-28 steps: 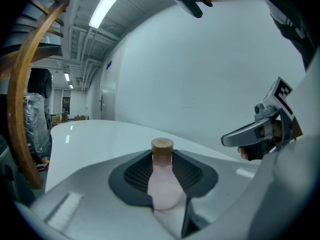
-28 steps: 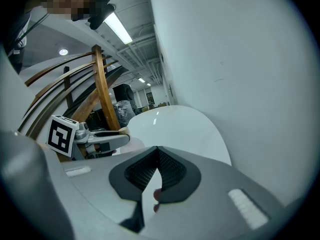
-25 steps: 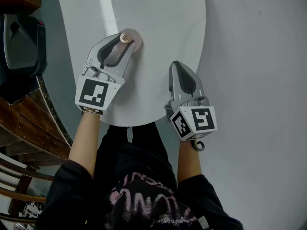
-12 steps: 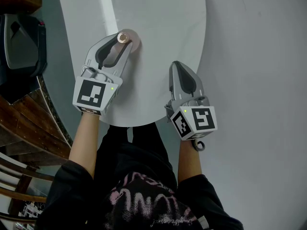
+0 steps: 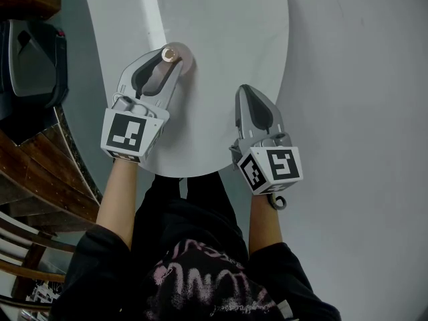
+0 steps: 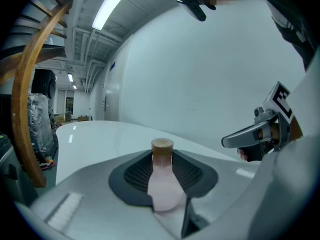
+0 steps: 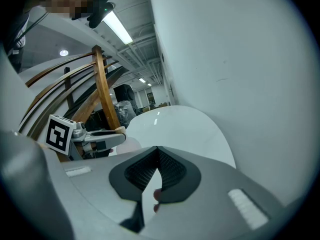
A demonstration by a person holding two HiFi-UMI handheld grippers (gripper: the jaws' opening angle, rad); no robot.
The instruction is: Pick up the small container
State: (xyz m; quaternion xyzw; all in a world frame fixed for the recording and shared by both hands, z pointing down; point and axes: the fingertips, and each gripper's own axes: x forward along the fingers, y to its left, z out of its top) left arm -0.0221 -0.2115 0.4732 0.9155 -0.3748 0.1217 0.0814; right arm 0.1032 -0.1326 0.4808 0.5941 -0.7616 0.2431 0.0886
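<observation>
Container [image 6: 163, 184] pinched in left gripper [image 5: 170, 57] — right gripper [image 7: 157, 151] closed, empty.

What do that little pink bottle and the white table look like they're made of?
Small container: probably translucent frosted plastic, since its pink body looks milky; its tan cap looks like cork or wood. Table: smooth glossy white surface, mirroring a ceiling light; material unclear.
</observation>
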